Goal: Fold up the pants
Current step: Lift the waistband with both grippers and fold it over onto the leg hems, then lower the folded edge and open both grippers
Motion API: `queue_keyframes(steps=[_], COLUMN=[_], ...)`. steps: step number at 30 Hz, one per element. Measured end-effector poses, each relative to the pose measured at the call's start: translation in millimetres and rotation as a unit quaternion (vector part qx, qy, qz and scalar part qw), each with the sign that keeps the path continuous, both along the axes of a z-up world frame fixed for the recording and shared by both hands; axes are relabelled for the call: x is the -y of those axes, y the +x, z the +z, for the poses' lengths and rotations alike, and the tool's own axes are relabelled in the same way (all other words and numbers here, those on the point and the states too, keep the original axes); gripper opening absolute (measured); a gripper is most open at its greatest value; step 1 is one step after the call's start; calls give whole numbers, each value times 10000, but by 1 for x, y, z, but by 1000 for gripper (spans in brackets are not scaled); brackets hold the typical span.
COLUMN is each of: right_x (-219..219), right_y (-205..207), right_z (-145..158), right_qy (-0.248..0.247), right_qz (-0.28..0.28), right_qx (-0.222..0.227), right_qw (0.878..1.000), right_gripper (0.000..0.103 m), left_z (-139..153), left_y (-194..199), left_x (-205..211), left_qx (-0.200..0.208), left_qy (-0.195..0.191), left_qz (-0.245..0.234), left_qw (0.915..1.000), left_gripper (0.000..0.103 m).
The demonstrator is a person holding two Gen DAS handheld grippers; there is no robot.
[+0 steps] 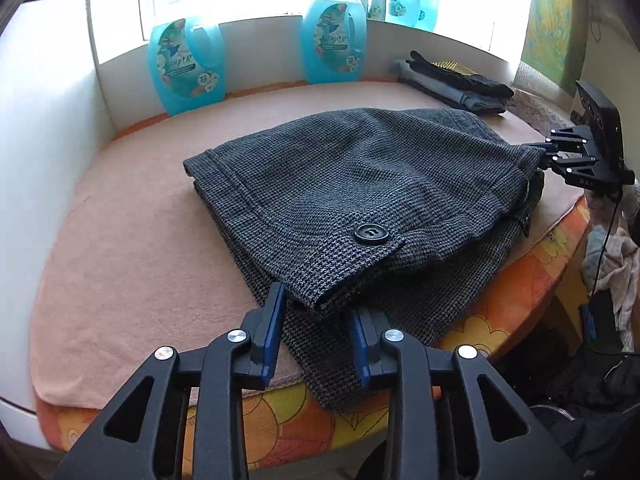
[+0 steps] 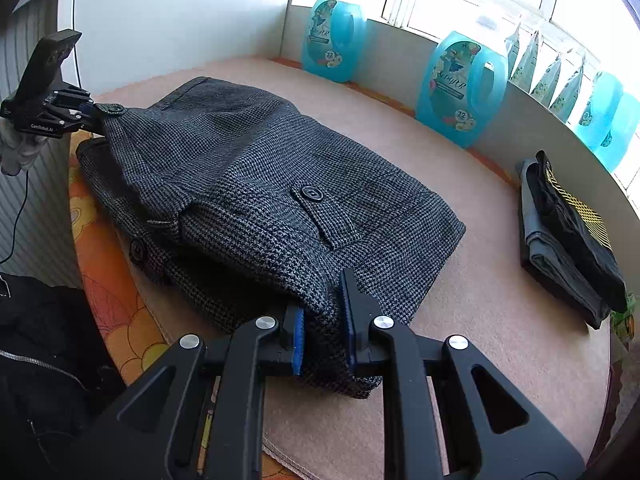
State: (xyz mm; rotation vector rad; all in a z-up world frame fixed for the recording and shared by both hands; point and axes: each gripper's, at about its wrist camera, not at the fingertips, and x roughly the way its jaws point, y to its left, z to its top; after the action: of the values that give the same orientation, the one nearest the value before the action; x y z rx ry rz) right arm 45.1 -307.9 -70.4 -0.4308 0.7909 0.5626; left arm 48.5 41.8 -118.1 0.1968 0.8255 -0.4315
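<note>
Dark grey houndstooth pants [image 1: 352, 184] lie partly folded on a pink towel [image 1: 132, 248]; they also show in the right wrist view [image 2: 256, 184]. My left gripper [image 1: 316, 320] has its blue pads on either side of the waistband corner near a black button [image 1: 371, 234], holding the cloth. My right gripper [image 2: 324, 320] is shut on the other waistband corner. The right gripper shows at the pants' far edge in the left wrist view [image 1: 540, 152]. The left gripper shows at the far left in the right wrist view [image 2: 90, 114].
Blue detergent bottles [image 1: 186, 64] [image 2: 460, 88] stand along the window ledge. A stack of folded dark clothes [image 1: 452, 80] [image 2: 568, 236] lies at the far side of the towel. An orange floral cloth [image 1: 500, 312] covers the table edge. Dark garments [image 2: 44, 352] hang beside the table.
</note>
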Motion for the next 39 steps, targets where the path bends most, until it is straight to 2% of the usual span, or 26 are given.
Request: queue_keyframes(steps=[4, 9, 12, 14, 15, 18, 19, 20, 21, 24, 28, 33, 36, 39], right_x=[0, 1, 1, -1, -3, -7, -6, -6, -5, -5, -3, 13, 20, 18], right_y=[-1, -5, -7, -7, -8, -9, -9, -9, -9, -10, -13, -19, -18, -21], right_z=[3, 9, 13, 14, 14, 12, 12, 12, 12, 14, 21, 31, 16, -3], right_qy=[-83, -257, -288, -333, -361, -505, -512, -484, -450, -446, -284, 132, 87, -184], right_qz=[-31, -92, -66, -20, 12, 110, 126, 135, 145, 153, 94, 54, -15, 79], right_qx=[38, 201, 268, 323, 341, 432, 401, 384, 344, 359, 432, 353, 109, -154], right_qw=[10000, 9994, 9992, 9989, 9988, 9977, 9978, 9980, 9983, 9982, 9986, 9993, 9999, 9997], right_gripper=[21, 41, 42, 42, 42, 42, 42, 37, 25, 17, 15, 15, 15, 17], left_z=[5, 5, 4, 4, 3, 4, 4, 5, 6, 12, 22, 25, 14, -2], left_y=[-3, -6, -10, -8, -7, -4, -3, -1, -1, -2, -7, -18, -21, -24], left_x=[7, 19, 27, 31, 32, 33, 32, 31, 28, 20, 12, 7, 3, 2], left_qx=[285, 445, 551, 543, 510, 524, 507, 467, 442, 422, 400, 422, 183, -162], left_qy=[448, 1002, 1203, 1186, 1152, 1055, 1031, 983, 911, 721, 466, 365, 334, 589], left_qz=[-76, -399, -683, -831, -896, -954, -946, -928, -916, -848, -818, -870, -913, -954], left_qw=[9986, 9932, 9888, 9880, 9880, 9884, 9889, 9897, 9906, 9929, 9948, 9946, 9951, 9936], left_gripper=[35, 36, 36, 36, 32, 14, 14, 13, 13, 12, 11, 11, 11, 13])
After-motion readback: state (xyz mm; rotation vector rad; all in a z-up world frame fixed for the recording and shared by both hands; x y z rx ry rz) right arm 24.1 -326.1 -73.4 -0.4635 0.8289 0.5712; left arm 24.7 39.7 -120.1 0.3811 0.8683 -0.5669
